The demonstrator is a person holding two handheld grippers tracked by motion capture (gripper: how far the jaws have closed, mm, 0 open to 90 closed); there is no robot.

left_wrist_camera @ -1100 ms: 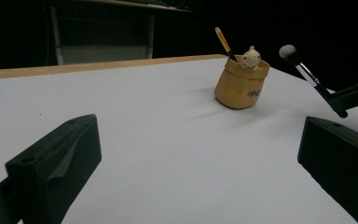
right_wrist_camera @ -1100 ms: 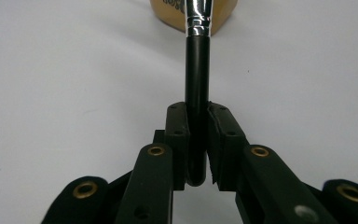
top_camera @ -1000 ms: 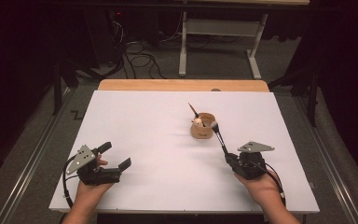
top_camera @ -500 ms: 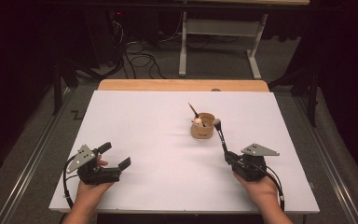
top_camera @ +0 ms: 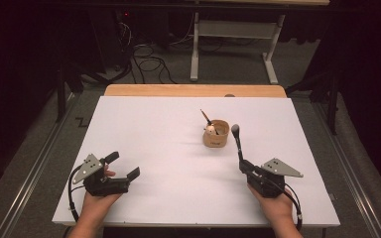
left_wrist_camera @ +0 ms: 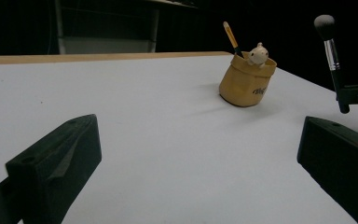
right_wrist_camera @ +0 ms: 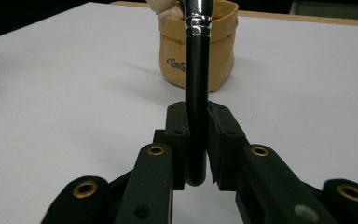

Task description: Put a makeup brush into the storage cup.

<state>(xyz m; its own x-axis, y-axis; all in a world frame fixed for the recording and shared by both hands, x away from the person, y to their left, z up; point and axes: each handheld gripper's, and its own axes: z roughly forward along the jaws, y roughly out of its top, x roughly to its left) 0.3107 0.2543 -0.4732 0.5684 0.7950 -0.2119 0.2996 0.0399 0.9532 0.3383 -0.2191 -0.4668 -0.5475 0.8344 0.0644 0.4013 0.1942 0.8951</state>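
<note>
Your right gripper [top_camera: 241, 165] is clenched on the makeup brush [top_camera: 237, 142] w/ bristles up, handle near vertical, and the pouch-shaped holder [top_camera: 216, 134] sits just ahead-left on the tabletop [top_camera: 154, 129]; left gripper [top_camera: 121, 166] is released, well apart.

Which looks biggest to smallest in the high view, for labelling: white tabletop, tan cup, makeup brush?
1. White tabletop
2. Makeup brush, longer than the cup is wide
3. Tan cup, though bulkier; close call.
</note>
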